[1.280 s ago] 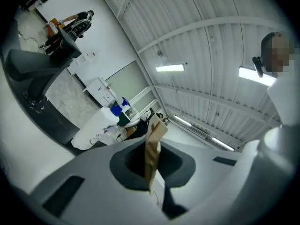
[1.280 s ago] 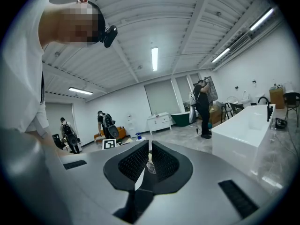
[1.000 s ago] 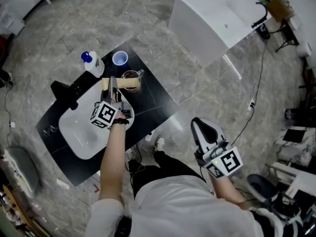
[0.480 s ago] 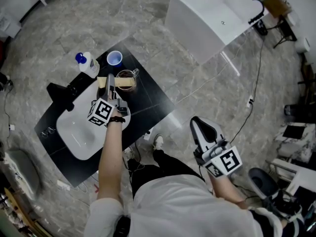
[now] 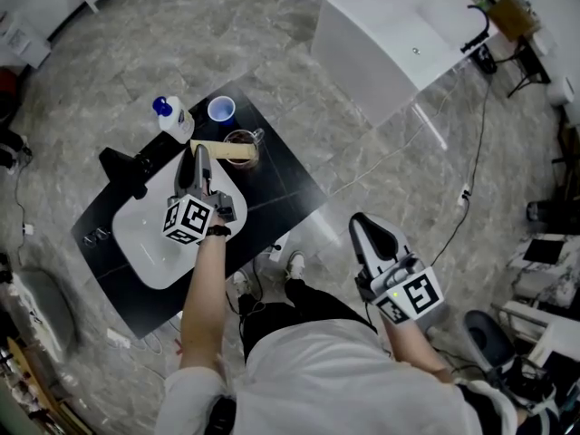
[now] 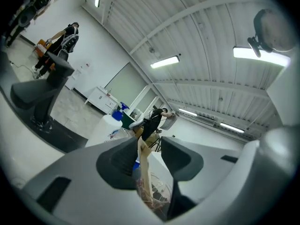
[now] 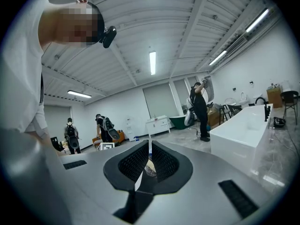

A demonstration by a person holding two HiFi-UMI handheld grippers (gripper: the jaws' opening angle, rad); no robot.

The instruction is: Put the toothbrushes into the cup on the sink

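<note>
A black counter [image 5: 283, 190] carries the white sink [image 5: 143, 245]. Above it, the left gripper [image 5: 194, 159] has its jaws spread apart, either side of a wooden toothbrush [image 6: 144, 165] that stands in the glass cup [image 5: 241, 140]. The right gripper [image 5: 372, 236] hangs by the person, jaws pressed together.

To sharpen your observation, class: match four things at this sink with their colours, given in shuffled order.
Things:
1 bottle cap
2 faucet
3 basin
4 toothbrush

Colours:
A white
B tan
C blue
D black

Pairs: 1-C, 2-D, 3-A, 4-B
</note>
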